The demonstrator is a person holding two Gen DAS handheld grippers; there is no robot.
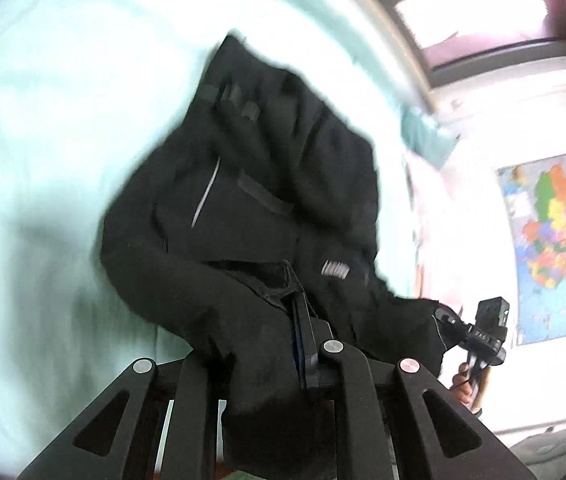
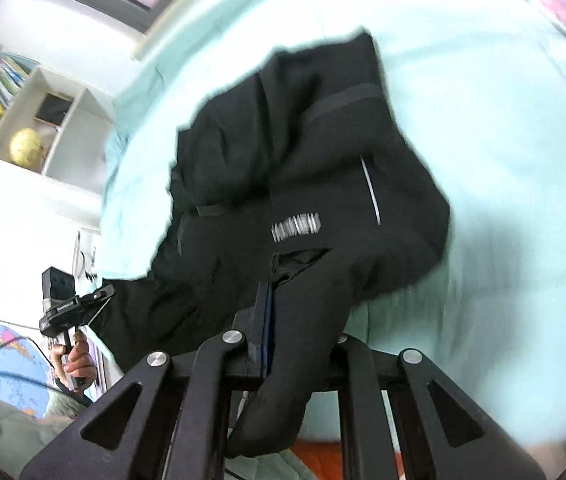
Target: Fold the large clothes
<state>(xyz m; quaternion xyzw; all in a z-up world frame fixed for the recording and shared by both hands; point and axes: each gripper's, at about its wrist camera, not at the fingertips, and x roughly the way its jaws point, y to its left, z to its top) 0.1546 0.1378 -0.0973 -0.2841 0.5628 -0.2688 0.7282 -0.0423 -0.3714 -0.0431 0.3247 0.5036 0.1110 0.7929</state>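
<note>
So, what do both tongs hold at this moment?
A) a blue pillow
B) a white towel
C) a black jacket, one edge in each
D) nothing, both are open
C: the left tongs and the right tongs are each shut on an edge of the black jacket, which hangs over the pale green sheet.

Jacket (image 1: 243, 200) on the bed sheet (image 1: 43, 160) — grippers pinch its near edge

Motion blur smears the jacket (image 1: 251, 200) and its white logo (image 2: 296, 227), unreadable in both views. Cloth hides the left gripper (image 1: 301, 320) jaws' tips. At 3 o'clock, the map (image 1: 551, 248) is too blurred to read.
</note>
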